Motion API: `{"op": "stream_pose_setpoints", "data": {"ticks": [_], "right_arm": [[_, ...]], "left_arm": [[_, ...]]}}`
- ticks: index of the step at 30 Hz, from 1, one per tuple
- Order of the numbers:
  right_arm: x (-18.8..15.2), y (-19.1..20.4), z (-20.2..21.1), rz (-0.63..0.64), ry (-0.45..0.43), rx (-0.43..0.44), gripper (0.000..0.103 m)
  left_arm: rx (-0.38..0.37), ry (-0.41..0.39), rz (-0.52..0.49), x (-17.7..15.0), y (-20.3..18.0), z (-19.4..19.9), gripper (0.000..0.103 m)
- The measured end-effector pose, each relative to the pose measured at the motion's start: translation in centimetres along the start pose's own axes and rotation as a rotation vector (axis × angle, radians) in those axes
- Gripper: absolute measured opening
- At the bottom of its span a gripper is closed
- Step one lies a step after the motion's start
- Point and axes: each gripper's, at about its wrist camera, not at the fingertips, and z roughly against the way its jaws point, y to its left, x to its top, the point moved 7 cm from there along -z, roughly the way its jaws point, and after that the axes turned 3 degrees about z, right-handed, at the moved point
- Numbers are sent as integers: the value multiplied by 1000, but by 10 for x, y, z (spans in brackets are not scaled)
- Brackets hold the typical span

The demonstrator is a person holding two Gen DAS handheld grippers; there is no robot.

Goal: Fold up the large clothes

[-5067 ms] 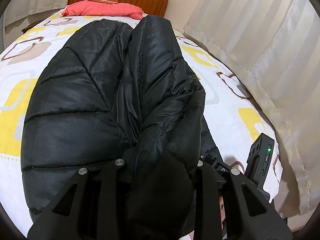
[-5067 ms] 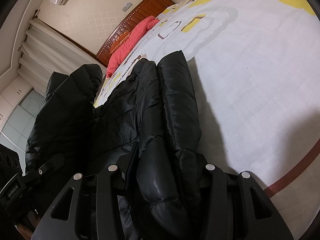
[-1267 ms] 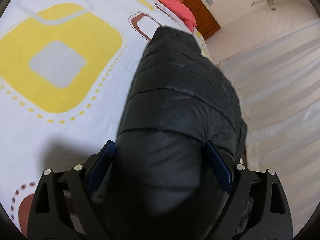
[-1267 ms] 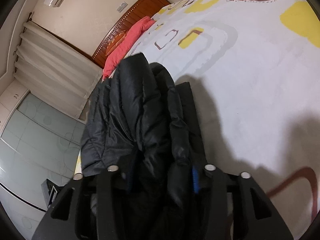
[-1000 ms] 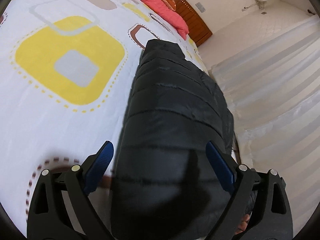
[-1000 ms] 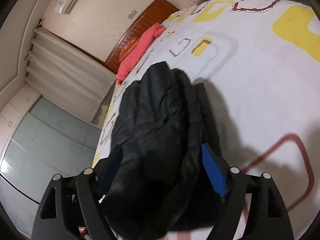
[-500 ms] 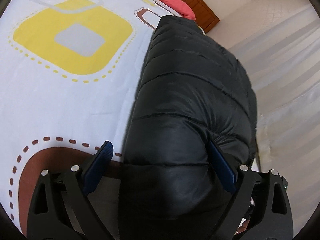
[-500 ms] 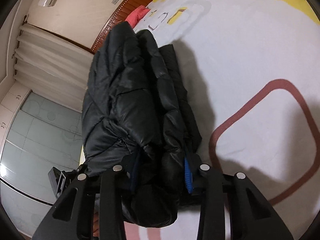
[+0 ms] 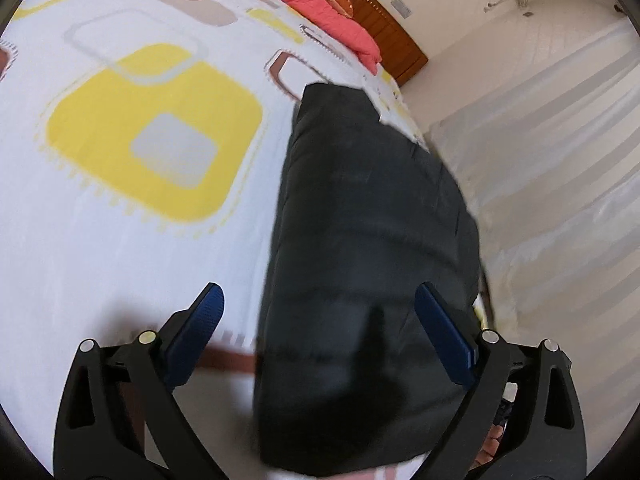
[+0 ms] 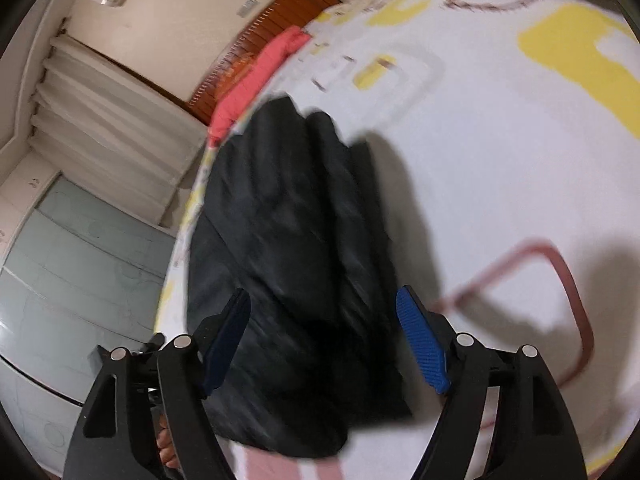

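A black quilted puffer jacket [image 9: 372,248] lies folded into a long narrow bundle on the bed near its edge; it also shows in the right wrist view [image 10: 296,264]. My left gripper [image 9: 320,320] is open, its blue-padded fingers [image 9: 200,320] spread wide on either side of the jacket's near end and lifted off it. My right gripper [image 10: 324,328] is open too, its blue pads [image 10: 420,340] standing apart over the jacket's other near end, holding nothing. Both views are motion-blurred.
The bed [image 9: 120,220] has a white sheet with yellow and brown squares. A red pillow [image 9: 320,4] and a wooden headboard [image 9: 384,28] are at the far end. White curtains [image 9: 560,160] hang beside the bed edge. A glass panel [image 10: 80,260] stands left in the right wrist view.
Both grippers have opened and let go of the jacket, then pulled back and up from it. The jacket stays folded on the bed.
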Motion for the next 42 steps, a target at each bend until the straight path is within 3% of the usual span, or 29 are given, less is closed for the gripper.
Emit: {"op": "stream_pose_setpoints", "data": {"ticks": [3,9,10,11,12,16,23,31,36,39,40,42], "right_arm": [[32,16,-12,41,-35,-8,75],[90,20,-69,36,-27,-55,72],[92,17,-74,43,-20,-78,54],[93,12,-82,52,1,-104,46],[91,8,-88,48,20,-103,45],[87,-10,-111,22,38,-106,42],[81,-25,-126,0,23,-81,42],[79,-24,-125,7,0,-80,42],[80,-20,-117,25,-8,-77,47],[83,-15,-105,44,-37,-88,75],[84,-13,-100,58,-57,-104,80],[85,-12,-96,79,-68,-137,80]], "left_arm": [[-45,29,51,21,-5,-21,99],[-42,50,100,53,-20,-69,99],[-23,46,94,55,-21,-75,99],[-10,46,92,53,-21,-77,99],[18,61,96,52,-19,-87,99],[44,94,149,47,-7,-110,99],[108,71,86,42,-6,-123,99],[98,70,81,44,-9,-127,99],[80,100,100,47,-10,-116,100],[102,77,68,51,-10,-105,100],[108,66,53,53,-11,-102,100],[104,63,51,53,-10,-100,100]]}}
